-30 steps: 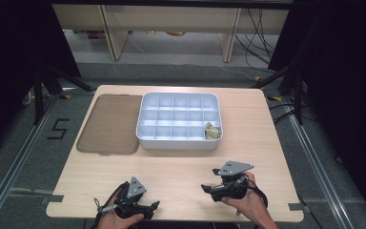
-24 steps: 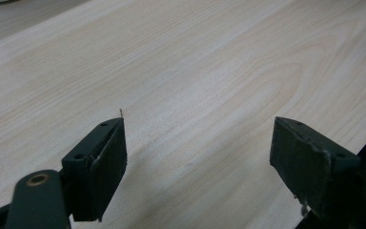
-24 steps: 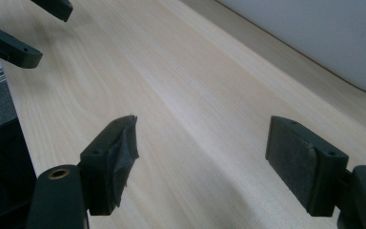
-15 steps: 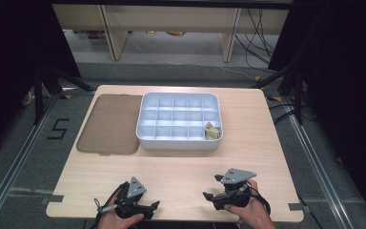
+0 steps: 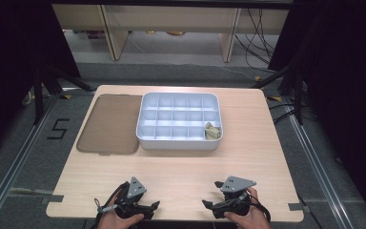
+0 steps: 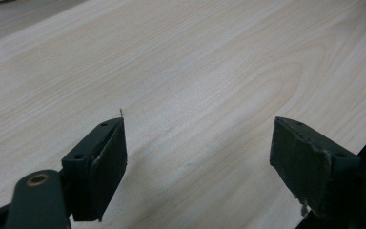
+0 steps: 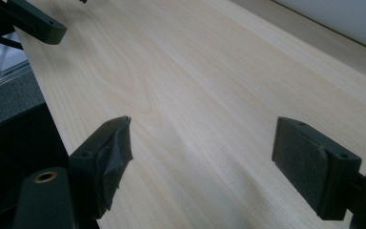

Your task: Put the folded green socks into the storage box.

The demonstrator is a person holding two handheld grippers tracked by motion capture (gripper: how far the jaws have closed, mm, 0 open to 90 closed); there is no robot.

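My left gripper (image 5: 153, 206) rests near the table's front edge, left of centre, with its jaws pointing right. In the left gripper view it (image 6: 198, 143) stands open over bare wood with nothing between the pads. My right gripper (image 5: 207, 205) sits at the front edge right of centre, jaws pointing left toward the other one. Its jaws (image 7: 202, 143) have just been opening and stand wide apart over bare wood, holding nothing. A white compartment tray (image 5: 179, 143) lies in the middle of the table, with a small tan crumpled item (image 5: 212, 132) in its near right compartment.
A flat brown lid (image 5: 109, 124) lies on the table just left of the tray. A jaw of the left gripper (image 7: 33, 21) shows at the top left of the right gripper view. Bare wood (image 5: 181, 171) stretches between the tray and both grippers. Dark floor surrounds the table.
The right hand has drawn back toward the table's front edge and sunk a little. The left hand has stayed put.
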